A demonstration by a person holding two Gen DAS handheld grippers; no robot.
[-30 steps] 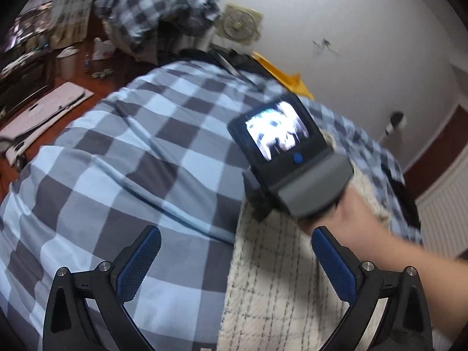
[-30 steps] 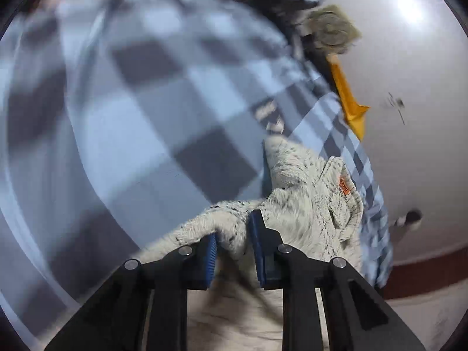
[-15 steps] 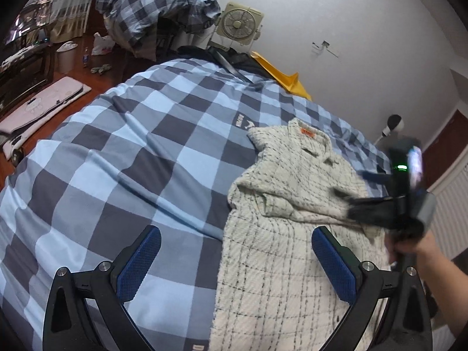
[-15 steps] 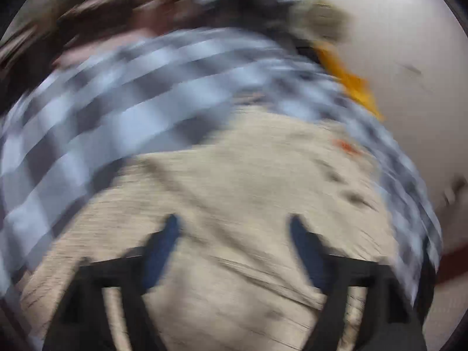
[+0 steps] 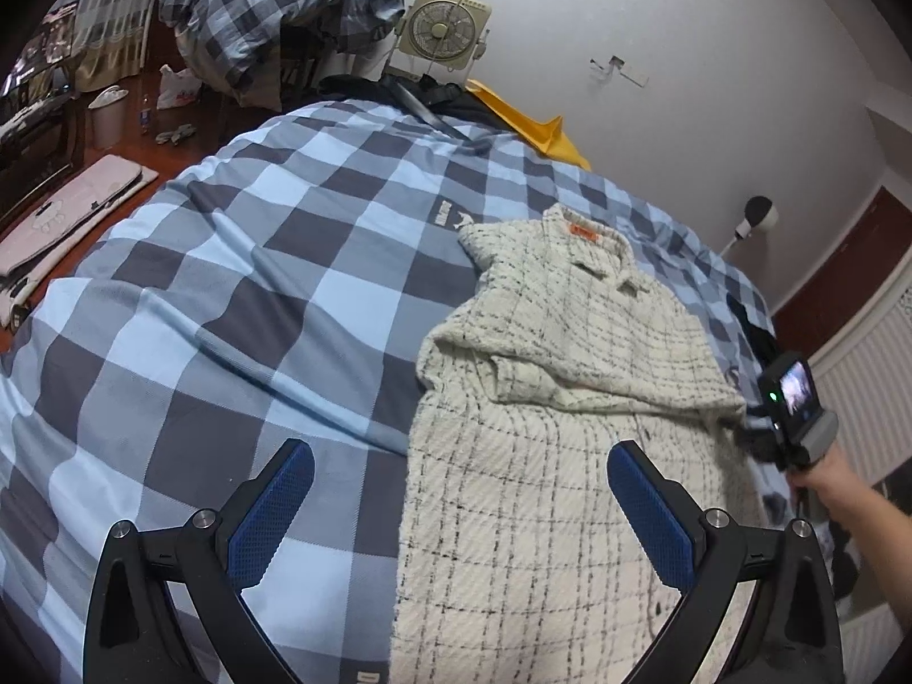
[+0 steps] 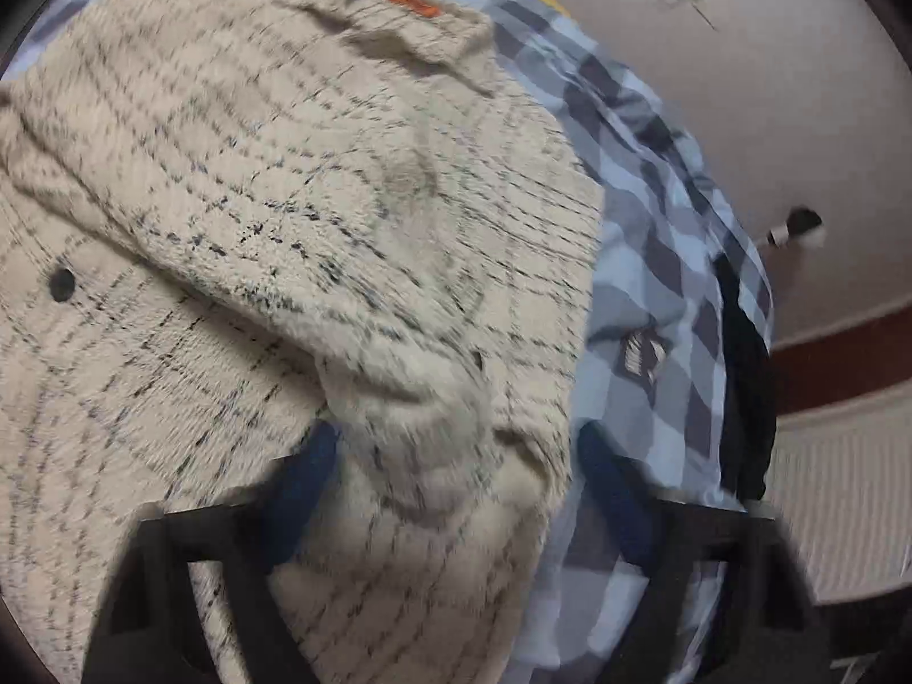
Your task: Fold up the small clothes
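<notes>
A cream knit shirt with thin black checks and an orange collar label lies on the blue checked bedspread. One sleeve is folded across its chest. My left gripper is open and empty above the shirt's lower left edge. My right gripper is open, its blue pads on either side of the folded sleeve's end at the shirt's right edge; the view is blurred. The right gripper's body and hand show in the left wrist view at the right.
A heap of checked bedding and a small fan stand beyond the bed's far end. A yellow item lies at the far edge. A dark garment lies at the bed's right side. A white radiator lines the wall.
My right gripper carried the sleeve from the left across the shirt, opened and let it go, and now sits at the shirt's right edge. The left gripper stayed open and still.
</notes>
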